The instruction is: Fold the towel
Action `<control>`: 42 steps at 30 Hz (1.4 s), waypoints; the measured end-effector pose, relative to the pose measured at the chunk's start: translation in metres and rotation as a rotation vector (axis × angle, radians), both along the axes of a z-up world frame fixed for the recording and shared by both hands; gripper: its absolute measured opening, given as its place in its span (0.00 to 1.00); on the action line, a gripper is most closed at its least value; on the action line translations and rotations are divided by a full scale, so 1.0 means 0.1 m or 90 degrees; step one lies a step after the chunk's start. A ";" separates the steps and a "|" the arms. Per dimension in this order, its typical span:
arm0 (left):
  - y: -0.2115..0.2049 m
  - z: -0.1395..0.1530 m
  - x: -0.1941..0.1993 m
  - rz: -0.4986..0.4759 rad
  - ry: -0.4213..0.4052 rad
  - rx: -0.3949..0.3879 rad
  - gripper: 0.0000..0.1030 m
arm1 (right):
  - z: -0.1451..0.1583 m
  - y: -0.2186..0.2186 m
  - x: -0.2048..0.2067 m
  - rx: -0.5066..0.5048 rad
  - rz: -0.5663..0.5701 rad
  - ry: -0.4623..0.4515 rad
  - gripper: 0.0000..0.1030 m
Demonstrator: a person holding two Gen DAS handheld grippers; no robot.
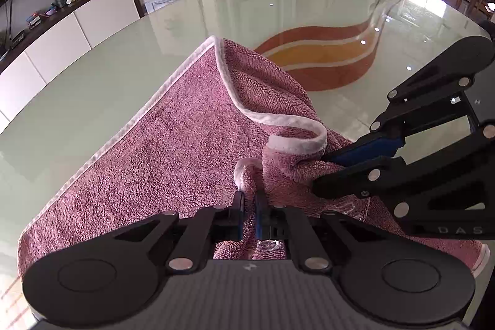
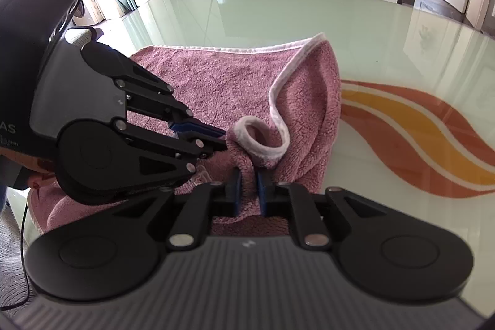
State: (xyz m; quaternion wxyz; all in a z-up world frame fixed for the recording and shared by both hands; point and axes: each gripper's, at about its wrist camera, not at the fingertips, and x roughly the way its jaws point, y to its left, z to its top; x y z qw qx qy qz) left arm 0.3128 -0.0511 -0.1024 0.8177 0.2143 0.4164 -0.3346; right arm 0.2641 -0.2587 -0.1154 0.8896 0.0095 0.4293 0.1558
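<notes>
The left gripper (image 1: pixel 250 206) is clamped on a bunched corner of a pink terry towel (image 1: pixel 173 150), its blue-padded fingers pinching the cloth between them. Just beside it, the right gripper (image 2: pixel 249 190) is likewise clenched on a neighbouring pinch of the same towel, so the two grips sit close together, with a loop of the white-bound hem (image 2: pixel 263 141) curling up between and just beyond them.

From the grippers outward, the towel spreads over a glossy pale-green glass surface (image 1: pixel 108 76) with an orange and yellow wave pattern. The held portion is raised and drawn over the flat part, so one layer arches above another.

My reading is that a fold is partway through: the lifted edge is not laid down, and edges are not aligned. Whether the flat part is already doubled I cannot tell from these angles.
</notes>
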 end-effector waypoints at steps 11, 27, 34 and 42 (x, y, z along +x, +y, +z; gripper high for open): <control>0.39 0.34 0.05 0.086 -0.057 -0.036 0.06 | 0.16 -0.31 -0.03 0.037 -0.087 -0.038 0.35; 1.34 0.88 0.37 0.315 -0.155 -0.024 0.06 | -0.05 -0.07 0.02 -0.010 -0.039 0.002 0.35; 1.71 0.70 0.54 0.394 -0.115 0.021 0.07 | -0.18 -0.05 0.04 -0.031 -0.042 0.026 0.35; 1.76 0.40 0.60 0.389 -0.080 0.058 0.07 | 0.07 -0.12 0.34 -0.045 -0.077 -0.050 0.35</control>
